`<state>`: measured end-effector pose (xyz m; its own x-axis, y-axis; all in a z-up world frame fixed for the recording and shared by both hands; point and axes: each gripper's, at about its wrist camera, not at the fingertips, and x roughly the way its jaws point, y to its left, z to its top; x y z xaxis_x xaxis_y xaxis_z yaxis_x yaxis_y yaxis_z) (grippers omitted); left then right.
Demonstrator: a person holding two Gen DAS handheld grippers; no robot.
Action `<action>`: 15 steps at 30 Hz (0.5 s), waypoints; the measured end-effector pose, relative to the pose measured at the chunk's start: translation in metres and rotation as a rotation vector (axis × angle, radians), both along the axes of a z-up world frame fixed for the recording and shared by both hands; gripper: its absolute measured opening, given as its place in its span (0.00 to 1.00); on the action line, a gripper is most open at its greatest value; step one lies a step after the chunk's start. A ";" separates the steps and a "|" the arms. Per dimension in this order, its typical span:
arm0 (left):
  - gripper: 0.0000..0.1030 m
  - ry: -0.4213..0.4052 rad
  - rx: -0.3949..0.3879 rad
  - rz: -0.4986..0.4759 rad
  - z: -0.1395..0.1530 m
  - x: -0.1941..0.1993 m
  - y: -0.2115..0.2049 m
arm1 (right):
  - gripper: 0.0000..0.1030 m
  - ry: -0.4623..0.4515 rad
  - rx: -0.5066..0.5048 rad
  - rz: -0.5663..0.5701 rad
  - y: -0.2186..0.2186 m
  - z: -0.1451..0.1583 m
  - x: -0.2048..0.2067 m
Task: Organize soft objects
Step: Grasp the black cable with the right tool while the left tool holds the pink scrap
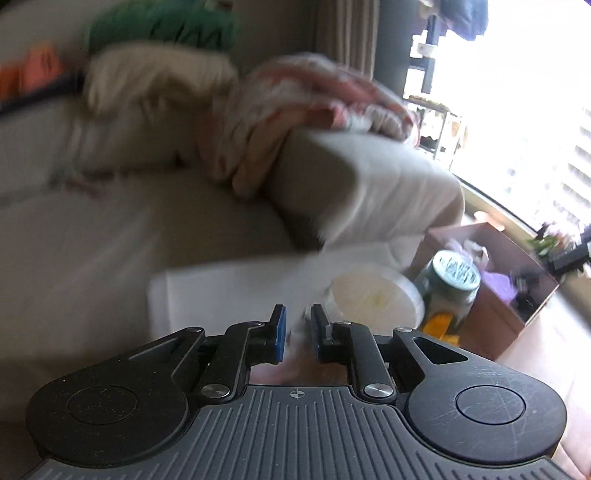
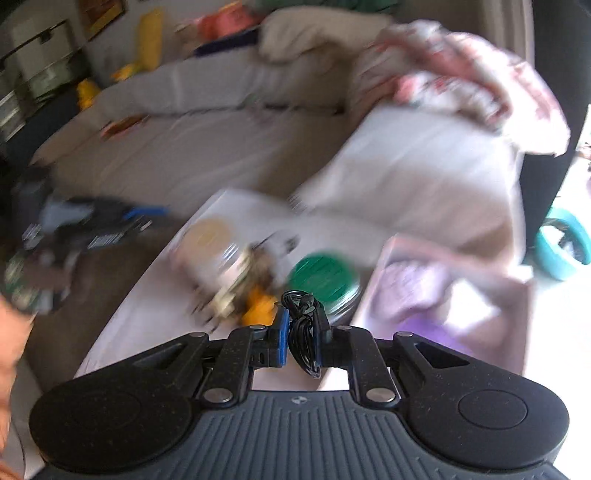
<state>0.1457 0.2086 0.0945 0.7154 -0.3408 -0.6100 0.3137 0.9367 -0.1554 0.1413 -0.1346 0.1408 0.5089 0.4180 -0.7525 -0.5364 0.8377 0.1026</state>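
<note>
Both views are motion-blurred. A pink patterned cloth (image 1: pixel 314 99) is draped over the arm of a beige sofa (image 1: pixel 110 229); it also shows in the right wrist view (image 2: pixel 472 77). A cream cushion (image 1: pixel 155 77) and a green one (image 1: pixel 162 29) lie at the sofa back. My left gripper (image 1: pixel 298 332) is nearly shut with a narrow gap and seems empty, above a white sheet (image 1: pixel 229 291). My right gripper (image 2: pixel 303 332) is shut on a coiled black cable (image 2: pixel 304 332) over the same sheet (image 2: pixel 155 317).
A white-lidded tub (image 1: pixel 373 295) and a green-lidded jar (image 1: pixel 454 277) stand on the sheet, next to an open cardboard box (image 1: pixel 498 306) holding purple cloth (image 2: pixel 410 284). A teal ring (image 2: pixel 565 251) lies on the floor at right. Dark clutter (image 2: pixel 74 229) lies at left.
</note>
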 end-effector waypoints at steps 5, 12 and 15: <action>0.17 0.087 0.013 0.006 -0.040 0.018 0.019 | 0.13 0.127 0.023 0.063 0.044 -0.065 -0.021; 0.19 0.150 0.087 -0.124 -0.060 0.011 0.016 | 0.13 0.142 -0.069 0.099 0.073 -0.092 -0.032; 0.19 0.080 0.238 -0.099 -0.060 0.001 0.003 | 0.13 0.117 -0.098 0.120 0.078 -0.092 -0.035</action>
